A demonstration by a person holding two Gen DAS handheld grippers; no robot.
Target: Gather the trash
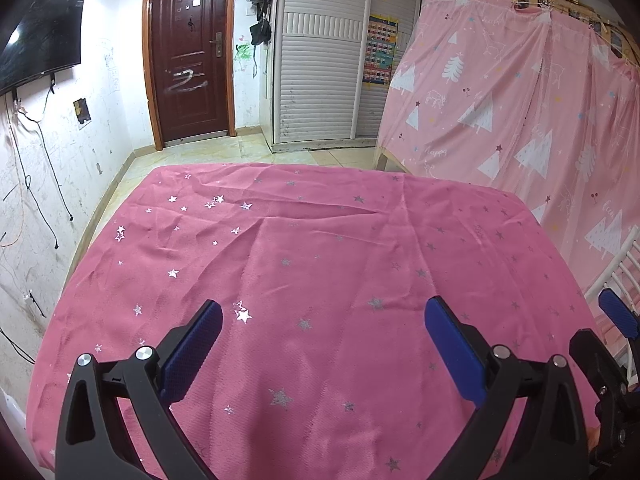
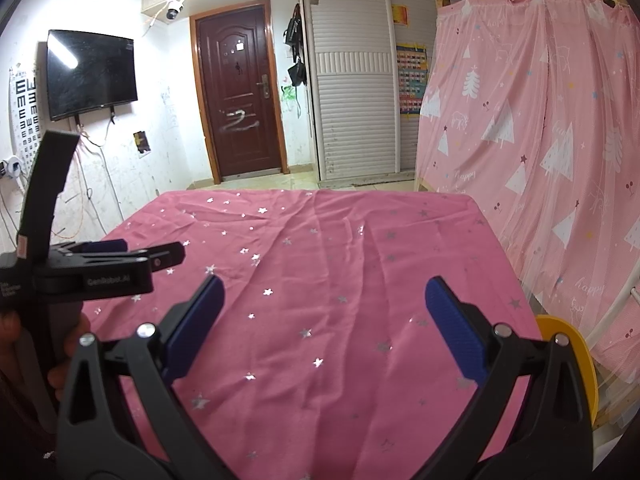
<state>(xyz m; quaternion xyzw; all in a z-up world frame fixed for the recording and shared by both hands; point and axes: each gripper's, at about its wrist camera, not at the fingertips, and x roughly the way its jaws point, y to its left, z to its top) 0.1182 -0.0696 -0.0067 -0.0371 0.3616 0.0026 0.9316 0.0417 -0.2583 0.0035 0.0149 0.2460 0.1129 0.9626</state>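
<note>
"GenRobot.AI" is printed in pale letters on the black body of the left gripper point(image 2: 108, 258). The word "happy" is repeated on the pink tree-patterned curtain point(image 2: 552, 140), and rows of "E" figures are shown on the white eye chart point(image 2: 26, 116) on the wall.
</note>
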